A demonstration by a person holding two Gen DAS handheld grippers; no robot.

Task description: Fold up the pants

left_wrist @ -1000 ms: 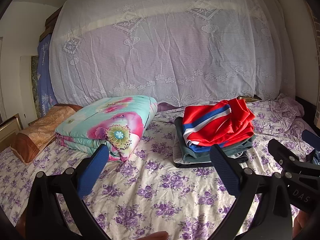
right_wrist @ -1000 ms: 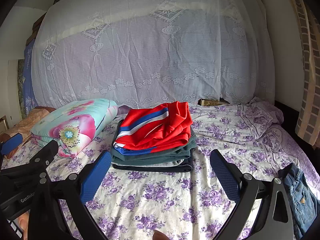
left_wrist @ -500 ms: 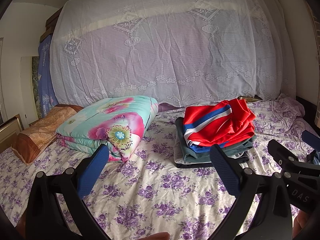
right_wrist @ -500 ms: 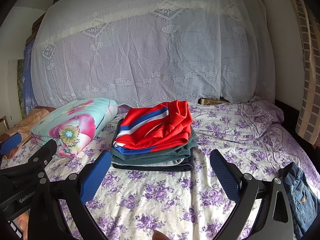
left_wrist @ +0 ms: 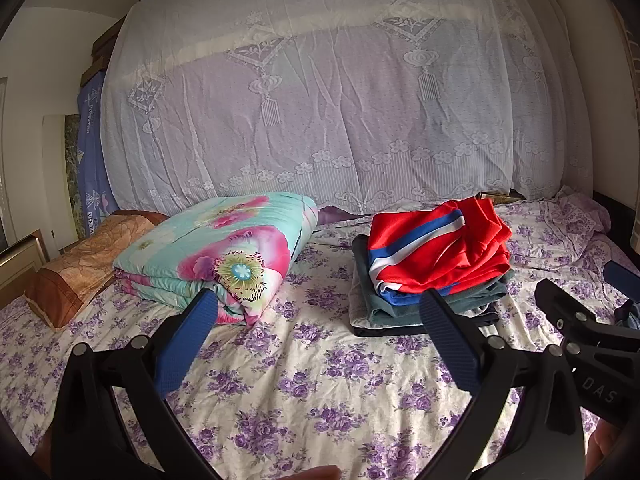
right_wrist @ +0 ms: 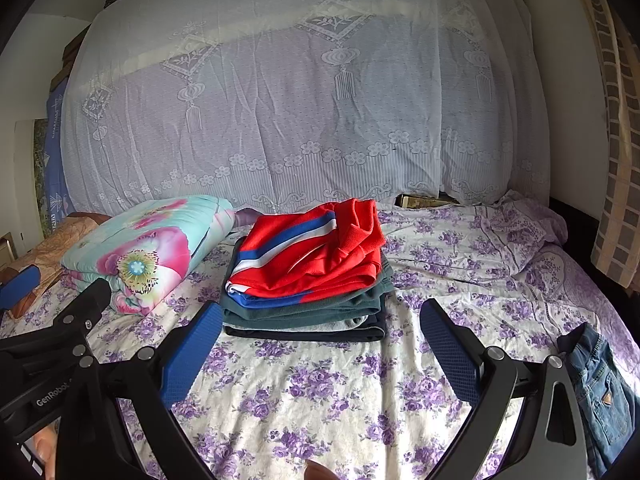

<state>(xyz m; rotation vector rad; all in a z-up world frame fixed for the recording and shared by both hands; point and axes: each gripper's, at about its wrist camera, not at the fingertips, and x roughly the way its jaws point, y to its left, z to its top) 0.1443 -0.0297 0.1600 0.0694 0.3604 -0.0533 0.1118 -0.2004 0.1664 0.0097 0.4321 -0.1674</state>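
Hovering with jaws spread and empty above the bed [right_wrist: 320, 400], both grippers, left [left_wrist: 316, 344] and right [right_wrist: 320, 348], face a folded stack [right_wrist: 308, 276], while unfolded jeans [right_wrist: 596, 384] lie at far right; the right gripper likely should swing there first, taking the waistband cleanly.

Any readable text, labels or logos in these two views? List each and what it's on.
"DAS": white letters on the black body of the right hand-held gripper, cut off at the frame edge.
"GenRobot": white print on the left hand-held gripper; the end is partly cut off.
Blue hanging cloth at far left: white lettering, too blurred to read.
Small patch on the jeans pocket: too small to read.
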